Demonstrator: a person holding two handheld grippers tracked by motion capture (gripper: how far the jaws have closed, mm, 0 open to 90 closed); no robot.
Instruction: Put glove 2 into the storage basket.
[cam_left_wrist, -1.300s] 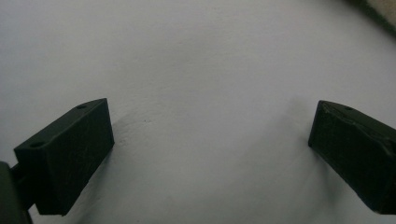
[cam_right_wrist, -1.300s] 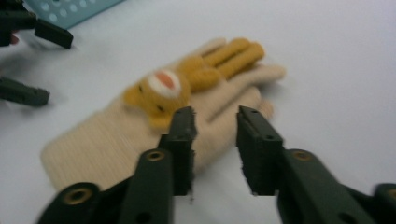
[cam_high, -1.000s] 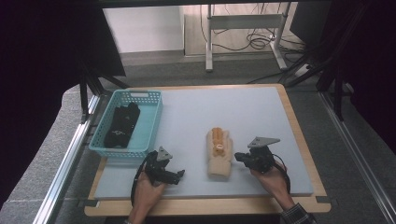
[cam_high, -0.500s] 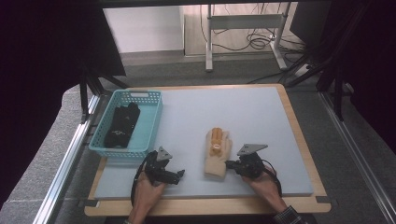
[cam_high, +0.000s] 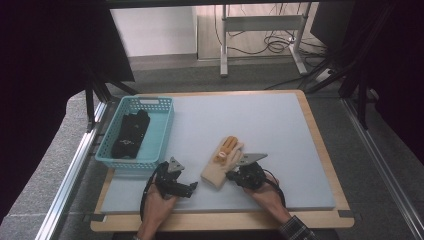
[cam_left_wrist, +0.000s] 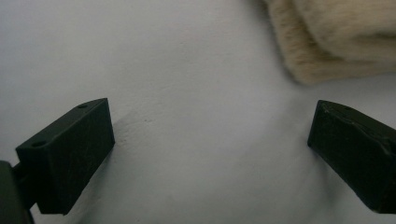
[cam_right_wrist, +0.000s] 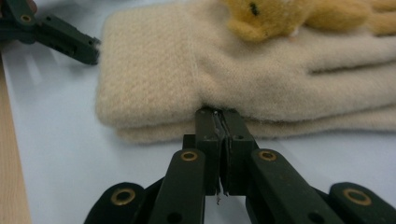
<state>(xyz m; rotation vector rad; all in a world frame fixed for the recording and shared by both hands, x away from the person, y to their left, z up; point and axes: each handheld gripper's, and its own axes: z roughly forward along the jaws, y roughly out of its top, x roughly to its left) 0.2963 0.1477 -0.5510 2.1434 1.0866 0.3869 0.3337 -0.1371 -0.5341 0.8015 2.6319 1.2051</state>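
Note:
A pair of cream knitted gloves (cam_high: 220, 167) lies stacked on the pale blue mat (cam_high: 280, 130), with an orange plush piece (cam_high: 226, 148) on top. In the right gripper view the gloves (cam_right_wrist: 233, 74) lie just ahead, and my right gripper (cam_right_wrist: 222, 114) is shut, its tips touching the gloves' near edge with nothing visibly between the jaws. From above, the right gripper (cam_high: 231, 175) sits at the gloves' right side. My left gripper (cam_high: 192, 186) rests on the mat left of the cuff, open and empty (cam_left_wrist: 210, 149), with the cuff (cam_left_wrist: 336, 37) beyond its right jaw.
A turquoise basket (cam_high: 165, 125) at the mat's left holds black gloves (cam_high: 131, 132). The mat lies on a wooden board (cam_high: 320, 145). A metal stand (cam_high: 260, 30) and cables are on the floor beyond the table.
My right gripper has slid left and slightly down, from beside the gloves to touching their edge. The left gripper and the gloves have stayed put.

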